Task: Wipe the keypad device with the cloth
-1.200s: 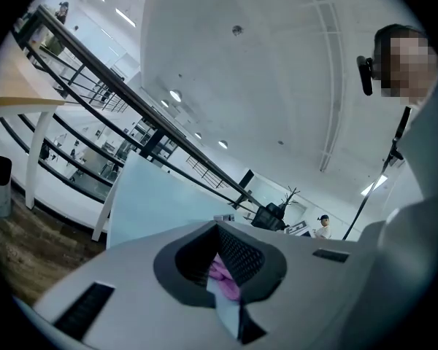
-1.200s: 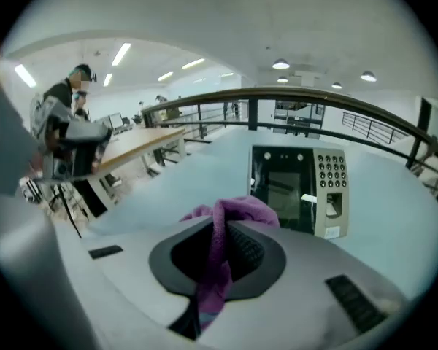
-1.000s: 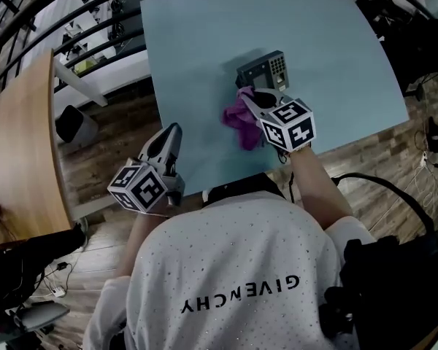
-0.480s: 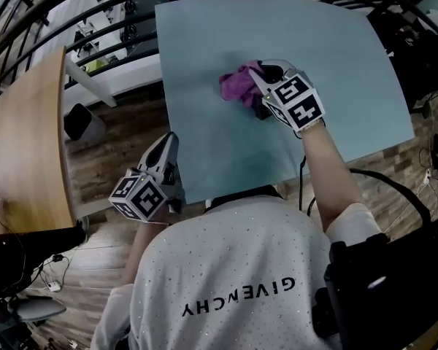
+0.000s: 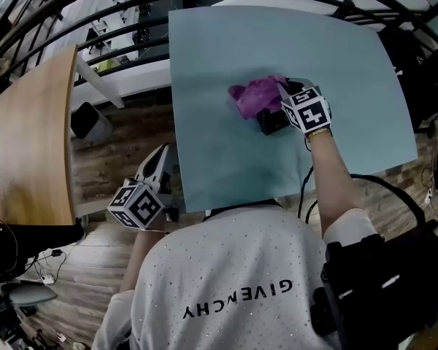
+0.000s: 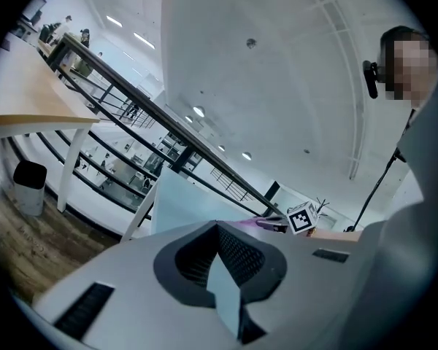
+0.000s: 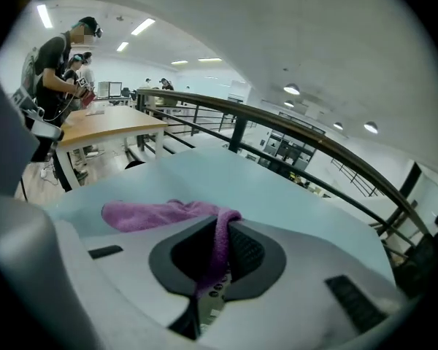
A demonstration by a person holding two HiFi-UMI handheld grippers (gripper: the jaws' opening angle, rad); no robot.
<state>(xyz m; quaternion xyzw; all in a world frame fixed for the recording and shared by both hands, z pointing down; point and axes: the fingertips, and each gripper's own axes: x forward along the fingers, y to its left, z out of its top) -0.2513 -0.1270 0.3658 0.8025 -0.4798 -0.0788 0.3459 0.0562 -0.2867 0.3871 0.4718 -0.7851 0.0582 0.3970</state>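
Note:
A purple cloth (image 5: pixel 257 96) lies bunched on the light blue table (image 5: pixel 219 159), over the far end of the dark keypad device (image 5: pixel 272 122). My right gripper (image 5: pixel 283 87) is shut on the cloth, its marker cube just above the device. In the right gripper view the cloth (image 7: pixel 160 214) hangs pinched between the jaws of the right gripper (image 7: pixel 223 226), with a bit of the keypad device (image 7: pixel 213 301) showing below it. My left gripper (image 5: pixel 163 153) hangs off the table's near left edge, above the floor. The left gripper (image 6: pixel 217 228) holds nothing and its jaws are together.
A wooden table (image 5: pixel 29 137) stands to the left, across a strip of wood floor with a black bin (image 5: pixel 85 120). Dark railings (image 5: pixel 95 13) run behind the blue table. A black cable (image 5: pixel 379 184) loops at the right. People (image 7: pixel 58 64) stand far off by a wooden table.
My right gripper has dragged the cloth away from the person, up and over the keypad device, which it now partly covers. The left gripper has stayed by the table's edge.

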